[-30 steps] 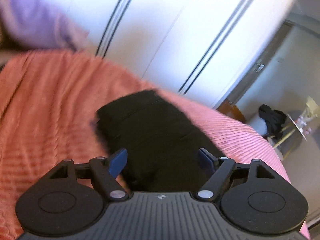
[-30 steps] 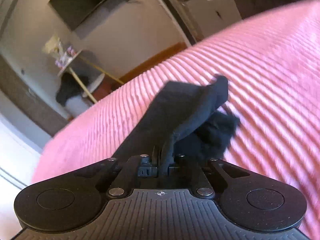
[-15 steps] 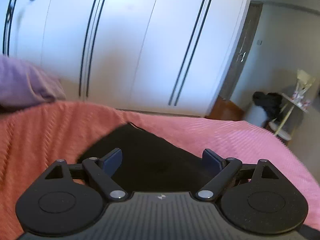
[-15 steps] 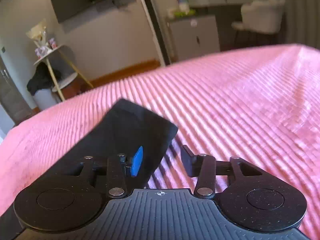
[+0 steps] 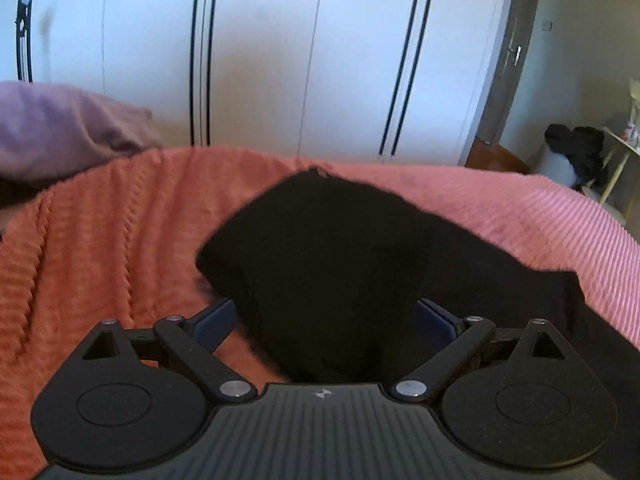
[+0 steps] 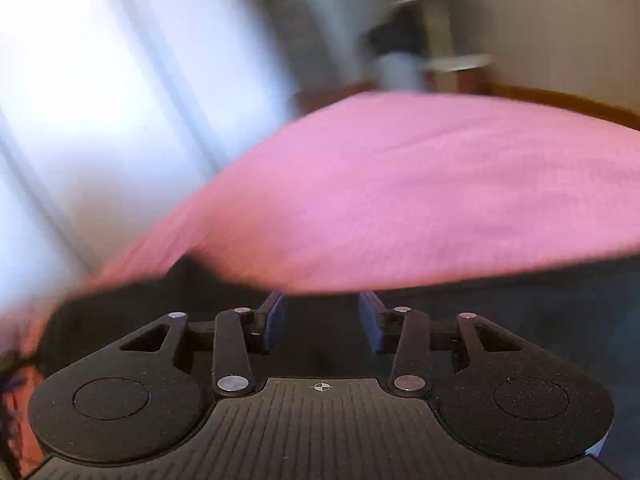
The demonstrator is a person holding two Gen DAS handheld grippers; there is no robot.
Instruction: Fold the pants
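- Pants (image 5: 336, 256) are lying as a dark bundle on the pink bedspread (image 5: 100, 240), directly ahead of my left gripper (image 5: 324, 316), reaching back under its body.
- I am judging their long axis to be running from the far corner toward the near right, where more black cloth is trailing off.
- I am seeing the left gripper spread wide, holding nothing, its blue pads (image 5: 214, 322) straddling the near part of the cloth.
- My right gripper (image 6: 322, 322) is parted too, nothing between its fingers, dark fabric (image 6: 200, 292) below; that view is blurring.
- I am reckoning the left is better placed to take an edge.
- No containers are showing.
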